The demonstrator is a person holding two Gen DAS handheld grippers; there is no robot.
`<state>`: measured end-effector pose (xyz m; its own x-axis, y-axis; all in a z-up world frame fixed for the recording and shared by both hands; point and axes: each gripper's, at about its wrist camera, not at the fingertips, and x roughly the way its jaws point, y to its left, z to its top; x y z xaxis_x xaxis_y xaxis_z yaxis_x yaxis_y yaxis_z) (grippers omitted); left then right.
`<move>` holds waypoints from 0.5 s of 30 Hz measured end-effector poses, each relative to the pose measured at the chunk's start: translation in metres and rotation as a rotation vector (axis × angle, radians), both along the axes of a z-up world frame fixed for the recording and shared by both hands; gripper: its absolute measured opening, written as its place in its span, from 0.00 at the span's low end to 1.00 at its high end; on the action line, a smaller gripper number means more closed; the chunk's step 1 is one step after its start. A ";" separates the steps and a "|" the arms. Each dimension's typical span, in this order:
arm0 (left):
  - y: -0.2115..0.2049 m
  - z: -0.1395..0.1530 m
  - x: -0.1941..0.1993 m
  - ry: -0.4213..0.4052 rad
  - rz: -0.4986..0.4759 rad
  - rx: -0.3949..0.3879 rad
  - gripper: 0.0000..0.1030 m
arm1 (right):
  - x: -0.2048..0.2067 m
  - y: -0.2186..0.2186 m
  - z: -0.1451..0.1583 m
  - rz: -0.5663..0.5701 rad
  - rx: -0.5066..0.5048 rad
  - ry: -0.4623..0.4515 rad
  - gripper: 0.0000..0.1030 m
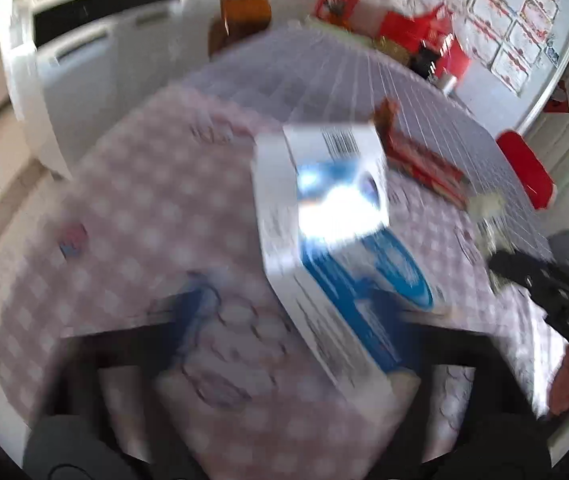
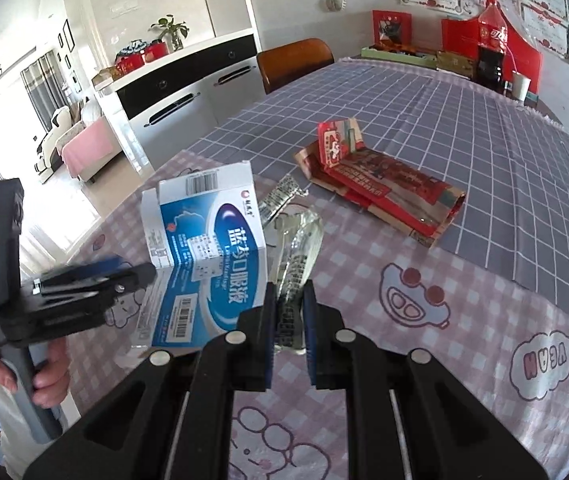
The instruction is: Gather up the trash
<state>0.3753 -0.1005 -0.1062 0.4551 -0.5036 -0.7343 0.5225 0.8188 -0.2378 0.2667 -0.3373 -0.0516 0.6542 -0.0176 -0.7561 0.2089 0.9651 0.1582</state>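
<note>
Two pieces of trash matter most here: a white-and-blue carton (image 2: 208, 248) and a crinkled clear wrapper (image 2: 298, 256). The carton is a flat medicine-type box, white on its narrow sides, with a blue swirl, bold white characters and barcodes on its broad face; its end flap stands open and it sits tilted on the table (image 2: 464, 312). The wrapper is glossy, transparent plastic printed with dark text, lying just beside the carton's right edge and reaching toward the camera.

The right gripper (image 2: 289, 320) has its blue-padded fingers nearly together, pinching the near end of that wrapper. The left gripper (image 2: 124, 276), held by a hand (image 2: 44, 376), comes in at the carton's left edge; in its own blurred view its fingers stand wide apart with the carton (image 1: 336, 240) lying between them, not pressed by either.

Beyond the carton lies a flattened red-and-brown package (image 2: 380, 188), well apart from it on the grey checked part of the cloth. A small silvery torn strip (image 2: 280, 196) rests between the carton and that package.
</note>
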 end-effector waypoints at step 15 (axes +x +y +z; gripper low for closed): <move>-0.039 -0.008 0.055 0.040 -0.106 -0.004 0.38 | 0.006 -0.015 -0.007 -0.071 0.012 0.028 0.12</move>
